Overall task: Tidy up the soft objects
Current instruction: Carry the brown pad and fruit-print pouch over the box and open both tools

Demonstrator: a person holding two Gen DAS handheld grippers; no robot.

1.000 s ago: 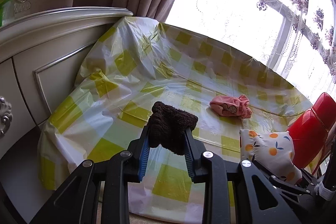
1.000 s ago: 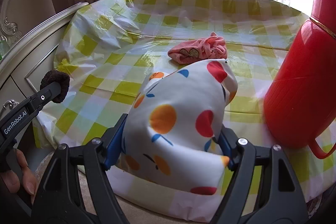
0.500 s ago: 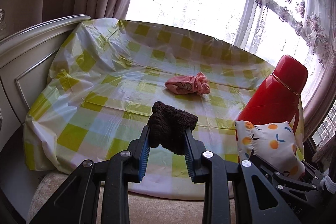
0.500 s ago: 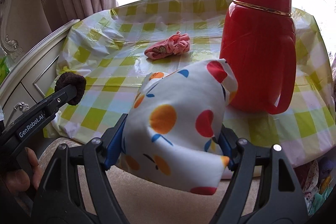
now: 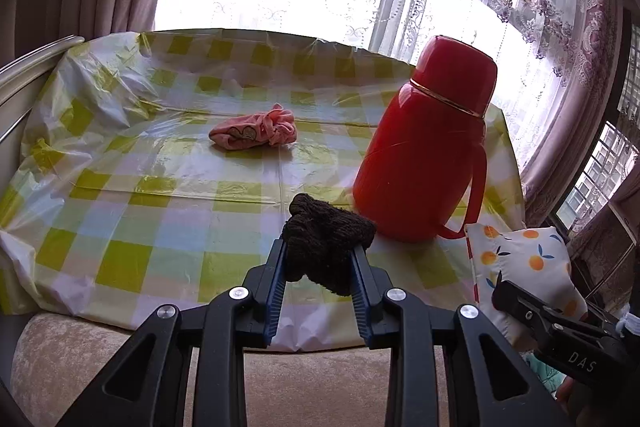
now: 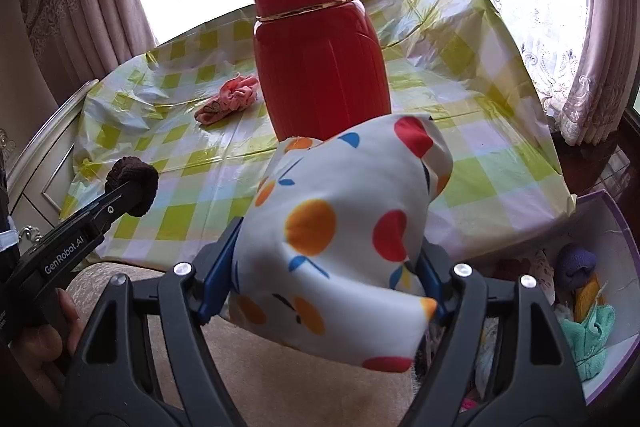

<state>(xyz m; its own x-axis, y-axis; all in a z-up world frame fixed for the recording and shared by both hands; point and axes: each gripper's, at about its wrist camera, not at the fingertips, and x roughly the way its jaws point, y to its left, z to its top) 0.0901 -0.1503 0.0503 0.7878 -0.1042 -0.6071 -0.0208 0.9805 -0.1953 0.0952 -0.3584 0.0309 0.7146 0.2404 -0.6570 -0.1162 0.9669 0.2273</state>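
My left gripper is shut on a dark brown knitted sock, held above the near edge of the table. In the right wrist view the same sock shows at the left. My right gripper is shut on a white cushion printed with orange and red fruit, also seen at the right of the left wrist view, the cushion. A pink crumpled cloth lies on the yellow-checked plastic tablecloth, far from both grippers.
A tall red thermos stands on the table's right part, close behind both held things. A purple-rimmed box with several soft items sits low at the right, beside the table. A white carved cabinet borders the left. Beige carpet lies below.
Both grippers have swung to the right along the table's front, keeping their loads. The thermos has come into full view and the cabinet has slid out at the left; the box has appeared at the right.
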